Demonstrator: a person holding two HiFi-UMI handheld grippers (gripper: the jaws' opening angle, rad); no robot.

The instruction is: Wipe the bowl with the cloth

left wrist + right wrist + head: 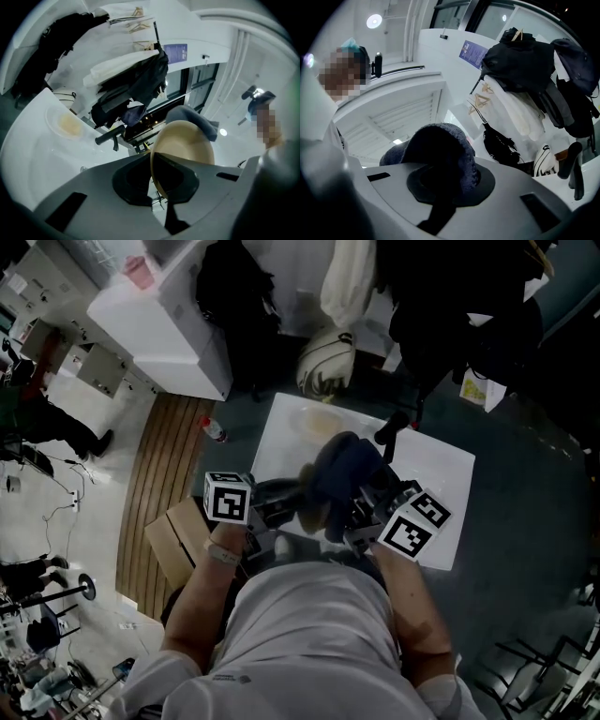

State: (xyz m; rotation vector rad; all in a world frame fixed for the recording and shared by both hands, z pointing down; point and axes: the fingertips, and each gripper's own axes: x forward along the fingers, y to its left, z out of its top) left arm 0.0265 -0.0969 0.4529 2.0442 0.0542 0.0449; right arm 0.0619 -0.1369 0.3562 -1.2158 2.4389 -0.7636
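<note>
My left gripper [157, 180] is shut on the rim of a tan bowl [187, 140], held tilted on its side above the white table [441, 474]. A dark blue knitted cloth [440, 150] is bunched in my right gripper [445, 187], which is shut on it. In the head view the cloth [342, 470] covers most of the bowl [314, 514], between the left gripper [281, 502] and the right gripper [361, 512]. In the left gripper view the cloth [192, 117] shows over the bowl's far rim.
A pale yellowish patch [319, 423] lies at the table's far side, with a black handled tool [391, 427] beside it. On the floor at the left are a red-capped bottle [214, 430] and a cardboard box [173, 540]. Dark clothes and bags [450, 296] hang behind the table.
</note>
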